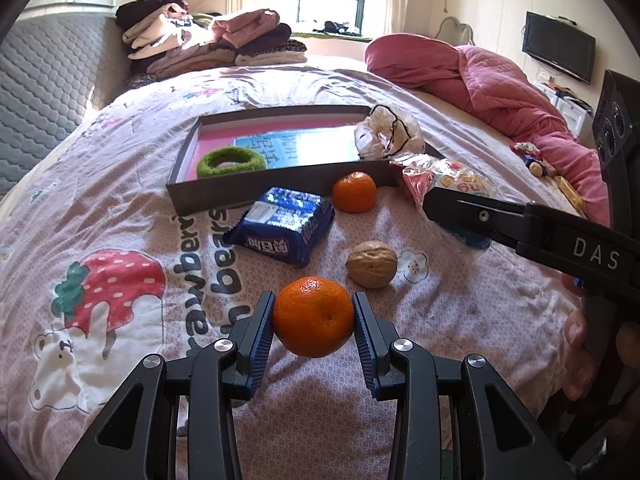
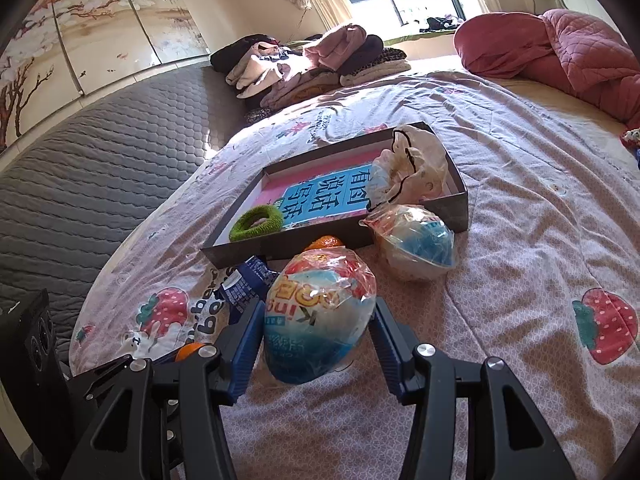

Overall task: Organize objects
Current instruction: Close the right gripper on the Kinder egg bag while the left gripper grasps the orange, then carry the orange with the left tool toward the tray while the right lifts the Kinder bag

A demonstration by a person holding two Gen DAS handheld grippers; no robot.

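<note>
My left gripper (image 1: 313, 316) is shut on an orange tangerine (image 1: 313, 322), held just above the bedspread. A walnut (image 1: 371, 265), a blue snack packet (image 1: 282, 229) and a second tangerine (image 1: 354, 192) lie ahead of it. My right gripper (image 2: 318, 334) is shut on a wrapped egg-shaped toy (image 2: 318, 330); it also shows in the left wrist view (image 1: 452, 184). A second wrapped egg (image 2: 418, 246) lies just beyond. The dark shallow tray (image 1: 224, 196) holds a green fuzzy ring (image 1: 231, 161) and a white bag (image 1: 386, 134).
Folded clothes (image 1: 212, 42) are stacked at the far side of the bed. A red quilt (image 1: 480, 76) lies at the far right. A grey quilted mattress (image 2: 100, 160) stands along the left. Small items (image 1: 536, 160) lie near the quilt.
</note>
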